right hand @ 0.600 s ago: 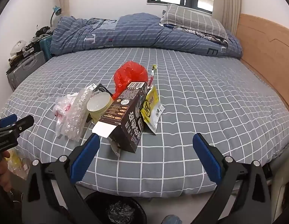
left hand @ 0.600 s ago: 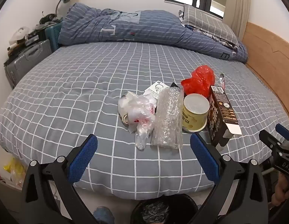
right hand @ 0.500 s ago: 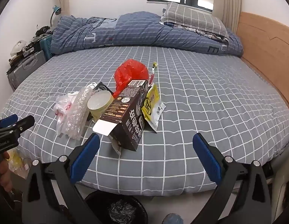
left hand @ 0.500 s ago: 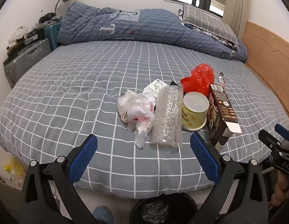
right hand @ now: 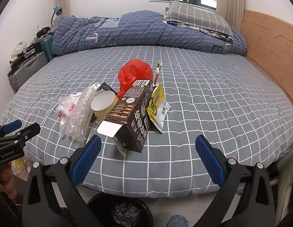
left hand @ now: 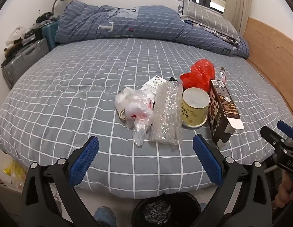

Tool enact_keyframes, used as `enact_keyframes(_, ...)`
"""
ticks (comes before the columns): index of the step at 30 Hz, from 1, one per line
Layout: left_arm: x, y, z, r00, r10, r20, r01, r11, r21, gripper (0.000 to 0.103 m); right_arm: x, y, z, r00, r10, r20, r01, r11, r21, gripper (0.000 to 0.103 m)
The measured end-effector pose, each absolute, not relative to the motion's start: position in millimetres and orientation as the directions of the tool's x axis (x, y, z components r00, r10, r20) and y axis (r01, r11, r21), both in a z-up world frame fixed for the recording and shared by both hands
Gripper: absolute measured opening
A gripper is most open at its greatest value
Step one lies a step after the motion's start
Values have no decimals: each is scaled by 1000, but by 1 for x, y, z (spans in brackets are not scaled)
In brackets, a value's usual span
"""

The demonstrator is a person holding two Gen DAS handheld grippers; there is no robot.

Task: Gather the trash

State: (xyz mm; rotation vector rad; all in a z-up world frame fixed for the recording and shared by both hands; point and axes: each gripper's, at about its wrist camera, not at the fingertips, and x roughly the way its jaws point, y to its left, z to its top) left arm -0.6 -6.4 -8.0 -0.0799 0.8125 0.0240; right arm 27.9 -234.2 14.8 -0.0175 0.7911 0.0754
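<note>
A: Where's the trash?

B: Heaped mid-frame on the bed [left hand: 70, 98]: bubble wrap [left hand: 166, 113], cup [left hand: 194, 106], black carton [right hand: 131, 113]. The bin [left hand: 165, 211] sits bottom centre.

A: The tools?

B: Left tool [left hand: 144, 151] and right tool [right hand: 146, 152] both spread, empty. I'd pinch the carton across its narrow sides first.

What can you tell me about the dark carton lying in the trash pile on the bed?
The dark carton is a long dark-brown cardboard box printed with white and orange text and a barcode at its far end. It lies tilted on the grid-pattern bedsheet, its near end open with a pale flap sticking out. The cream tub sits close on its left, the yellow snack packet leans against its right, and the red plastic bag is behind it. No gripper touches it.
</note>
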Motion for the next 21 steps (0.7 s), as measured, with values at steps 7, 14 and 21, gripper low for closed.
enact_keyframes(7, 1, -7, -12, 680, -8, -733, -60, 996, -67, 97, 29, -234, 12, 701, 55, -711, -72, 997, 6, 96)
enact_keyframes(14, 1, -6, -14, 681, -3, -732, -63, 996, -63, 97, 30, -234, 11, 700, 51, -712, -70, 998, 2, 96)
enact_keyframes(21, 1, -5, -14, 681, 0, -732, -63, 996, -59, 97, 31, -235, 10, 701, 50, -712, -71, 997, 0, 96)
